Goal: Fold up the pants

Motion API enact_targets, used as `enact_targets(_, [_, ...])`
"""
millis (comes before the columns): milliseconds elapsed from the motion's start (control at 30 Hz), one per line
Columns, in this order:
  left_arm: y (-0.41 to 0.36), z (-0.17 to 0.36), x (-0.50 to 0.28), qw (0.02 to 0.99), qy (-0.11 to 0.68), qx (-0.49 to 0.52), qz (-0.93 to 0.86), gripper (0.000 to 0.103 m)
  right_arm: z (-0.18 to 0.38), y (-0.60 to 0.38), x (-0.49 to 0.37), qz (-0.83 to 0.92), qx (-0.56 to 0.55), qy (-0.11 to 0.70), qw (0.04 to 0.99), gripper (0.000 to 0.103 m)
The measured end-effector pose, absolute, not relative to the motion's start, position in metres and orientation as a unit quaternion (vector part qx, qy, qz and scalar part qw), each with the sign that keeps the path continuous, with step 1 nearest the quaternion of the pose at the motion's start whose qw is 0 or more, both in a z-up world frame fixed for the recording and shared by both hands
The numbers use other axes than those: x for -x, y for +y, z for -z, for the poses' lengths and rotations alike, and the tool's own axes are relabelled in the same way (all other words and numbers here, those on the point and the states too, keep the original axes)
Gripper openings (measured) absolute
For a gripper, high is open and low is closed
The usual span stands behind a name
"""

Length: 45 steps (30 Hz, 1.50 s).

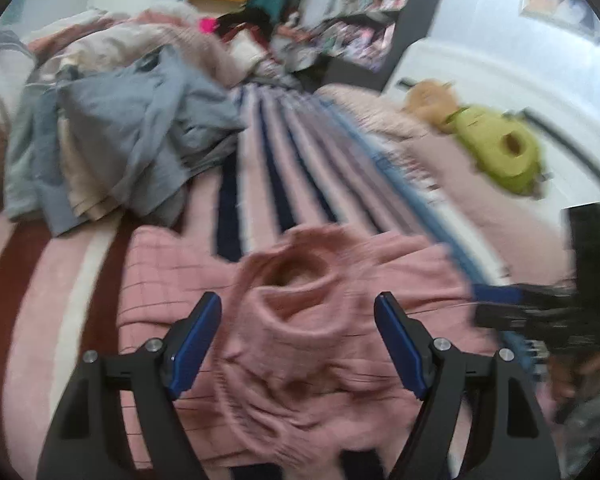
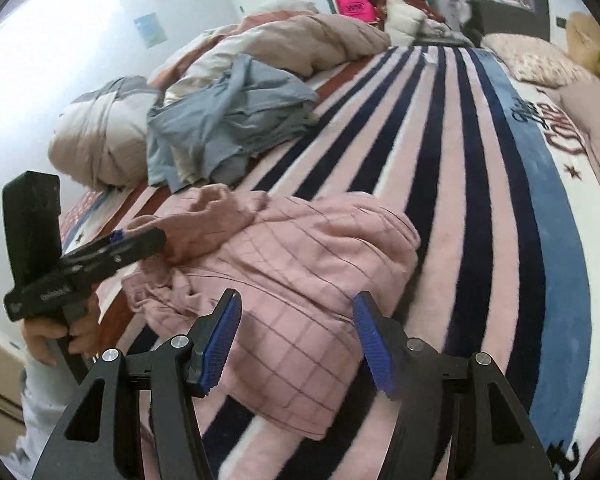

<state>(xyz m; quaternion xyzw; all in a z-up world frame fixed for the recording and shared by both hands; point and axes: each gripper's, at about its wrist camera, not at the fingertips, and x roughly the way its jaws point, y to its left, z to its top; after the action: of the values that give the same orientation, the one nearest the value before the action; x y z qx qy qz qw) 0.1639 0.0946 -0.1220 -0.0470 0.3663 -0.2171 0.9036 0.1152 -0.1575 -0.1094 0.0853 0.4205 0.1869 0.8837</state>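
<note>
Pink checked pants [image 1: 300, 340] lie crumpled on the striped bed blanket [image 1: 268, 168], the waistband bunched into a ring in the left wrist view. My left gripper [image 1: 298, 312] is open just above that bunched part, holding nothing. The pants also show in the right wrist view [image 2: 284, 264] as a rumpled heap. My right gripper [image 2: 296, 320] is open over the near edge of the heap, empty. The left gripper appears at the left of the right wrist view [image 2: 112, 240], hand-held beside the pants.
A pile of grey-blue clothes [image 1: 116, 144] lies at the back left, also in the right wrist view [image 2: 228, 120]. Beige bedding [image 2: 292, 40] is heaped behind. A green plush toy [image 1: 500, 152] sits on the right. Shelves [image 1: 372, 12] stand beyond the bed.
</note>
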Motion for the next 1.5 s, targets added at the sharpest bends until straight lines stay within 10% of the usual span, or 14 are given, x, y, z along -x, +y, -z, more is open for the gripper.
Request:
enact_targets(100, [0.099, 0.131, -0.173, 0.908, 0.377, 0.043, 0.175, 0.033, 0.111, -0.156, -0.115, -0.188, -0.085, 0.421, 0.883, 0.054])
enact_targets(200, [0.121, 0.132, -0.179, 0.909, 0.369, 0.105, 0.163, 0.015, 0.114, -0.152, -0.114, -0.188, -0.078, 0.422, 0.884, 0.054])
enact_targets(500, [0.180, 0.147, -0.175, 0.904, 0.389, 0.157, 0.080, 0.013, 0.132, -0.145, -0.118, -0.176, -0.061, 0.454, 0.871, 0.054])
enact_targets(700, [0.196, 0.151, -0.168, 0.906, 0.394, 0.152, 0.034, 0.046, 0.147, -0.141, -0.118, -0.166, -0.041, 0.477, 0.862, 0.059])
enact_targets(1200, [0.162, 0.127, -0.245, 0.887, 0.412, 0.128, 0.164, 0.058, 0.141, -0.143, -0.120, -0.174, -0.038, 0.483, 0.857, 0.060])
enact_targets(1500, [0.165, 0.141, -0.240, 0.878, 0.419, 0.144, 0.181, 0.006, 0.142, -0.143, -0.125, -0.175, -0.048, 0.482, 0.857, 0.060])
